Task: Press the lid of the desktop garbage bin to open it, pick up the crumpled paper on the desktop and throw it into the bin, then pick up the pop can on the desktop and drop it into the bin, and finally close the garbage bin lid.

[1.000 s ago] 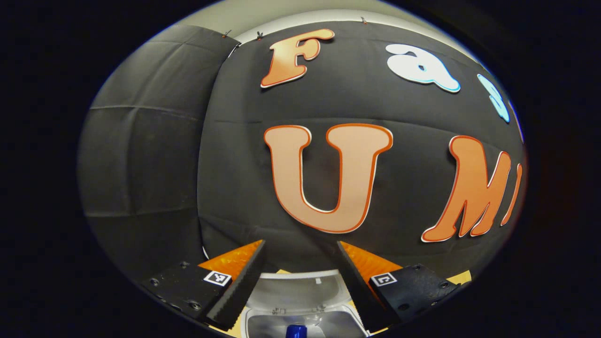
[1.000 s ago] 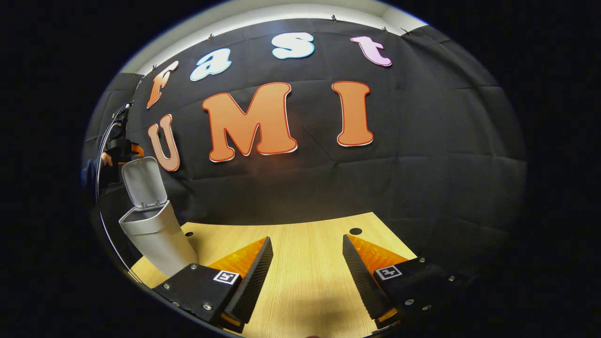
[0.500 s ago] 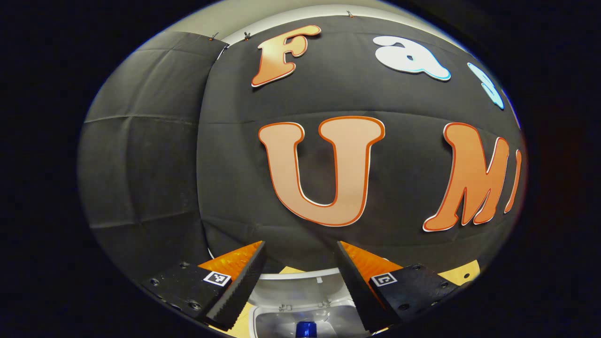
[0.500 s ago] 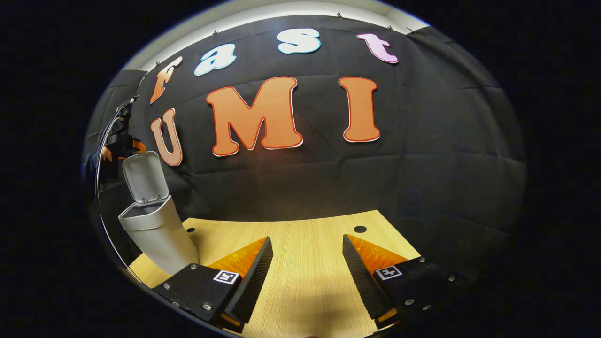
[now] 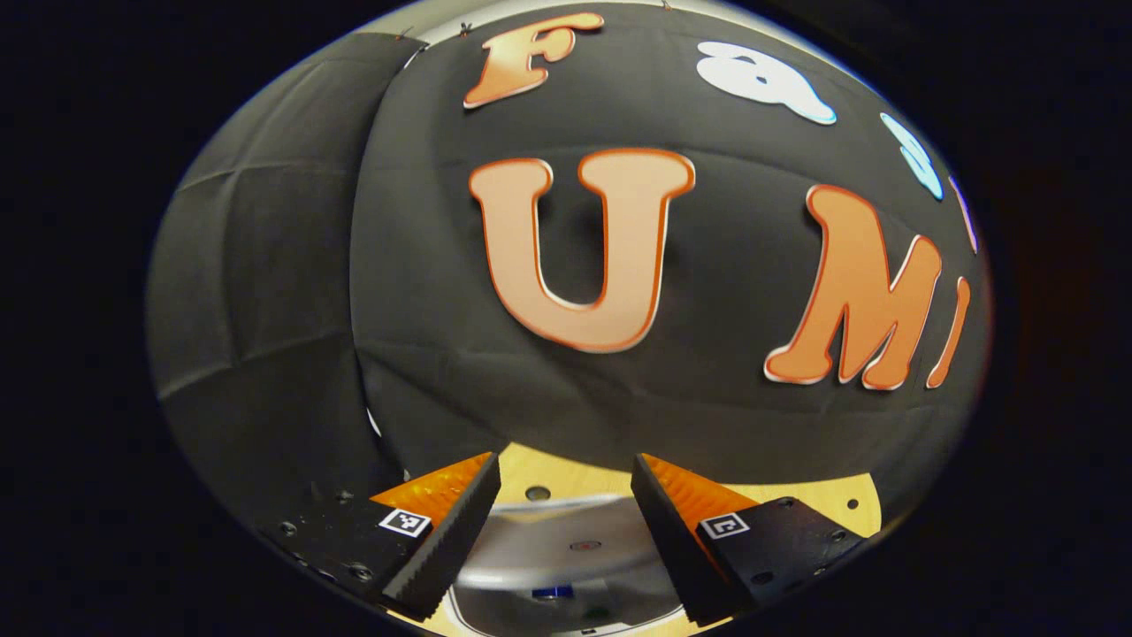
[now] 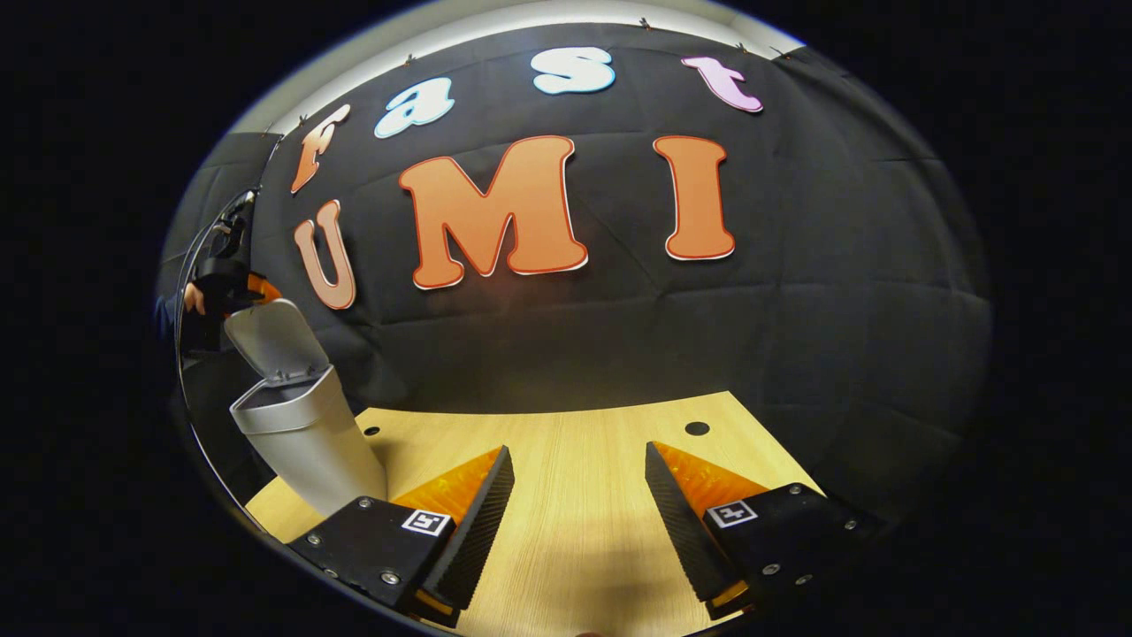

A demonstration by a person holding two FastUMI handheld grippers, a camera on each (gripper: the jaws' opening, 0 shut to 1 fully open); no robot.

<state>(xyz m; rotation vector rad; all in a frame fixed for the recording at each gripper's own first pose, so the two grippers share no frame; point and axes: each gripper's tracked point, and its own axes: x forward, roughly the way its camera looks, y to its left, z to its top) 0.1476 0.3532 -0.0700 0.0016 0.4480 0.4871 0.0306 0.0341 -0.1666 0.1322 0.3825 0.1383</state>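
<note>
Between the spread fingers of the left gripper (image 5: 566, 504), which hold nothing, the lid (image 5: 566, 553) leans over the garbage bin (image 6: 305, 442) at the table's (image 6: 584, 495) left edge, a blue pop can (image 5: 550, 592) inside. No label is readable. The right gripper (image 6: 579, 495) gapes above bare tabletop.

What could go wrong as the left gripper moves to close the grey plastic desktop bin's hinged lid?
1. In the right gripper view the grey plastic bin leans, with its hinged lid only part-way down; a sideways shove from the left gripper behind it might tip it on the wooden desktop.
2. In the left gripper view the left gripper is open over the lid; a finger could slip off its curved surface.
3. A blue object beneath could stop the lid latching.
</note>
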